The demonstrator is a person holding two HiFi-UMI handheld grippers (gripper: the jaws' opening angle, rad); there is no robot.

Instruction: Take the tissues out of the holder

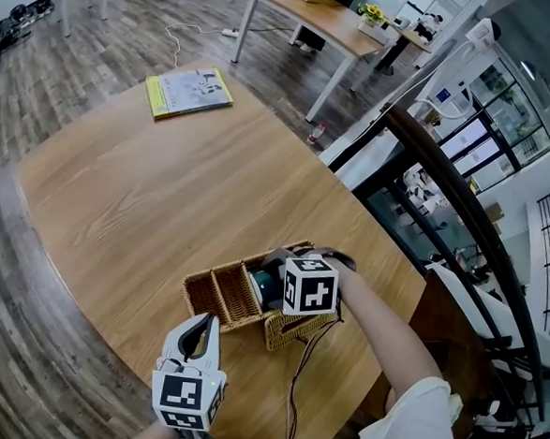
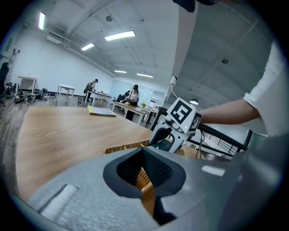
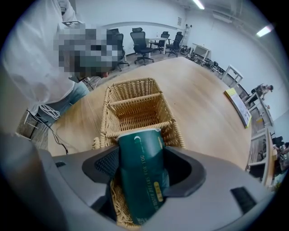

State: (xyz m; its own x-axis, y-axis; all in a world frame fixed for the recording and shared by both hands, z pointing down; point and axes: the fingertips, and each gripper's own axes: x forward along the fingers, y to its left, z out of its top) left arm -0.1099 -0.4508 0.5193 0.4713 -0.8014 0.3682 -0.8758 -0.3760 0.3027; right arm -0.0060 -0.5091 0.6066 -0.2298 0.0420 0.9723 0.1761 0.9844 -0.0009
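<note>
Right, the right gripper point(image 1: 273, 279) is nose-down over the wicker holder point(image 3: 105, 118), which sits toward five o'clock on the round worktop point(image 1: 164, 197). Its jaws are pinching the dark green tissue pack point(image 3: 140, 171) by both flanks. That pack stands upright in the end compartment, the three o'clock end in the head view; the other two compartments look empty. Over at the holder's seven o'clock corner, the left gripper point(image 1: 203, 331) has its jaws pressed together on the wicker wall, pinning it. Good setup! For a clean pull, I'd say the lift wants to go straight up along the compartment walls, with no tilt, so the soft pack doesn't snag the woven rim. The squeeze should be firm but not crushing, and the left must hold that light holder down or it may ride up too.
</note>
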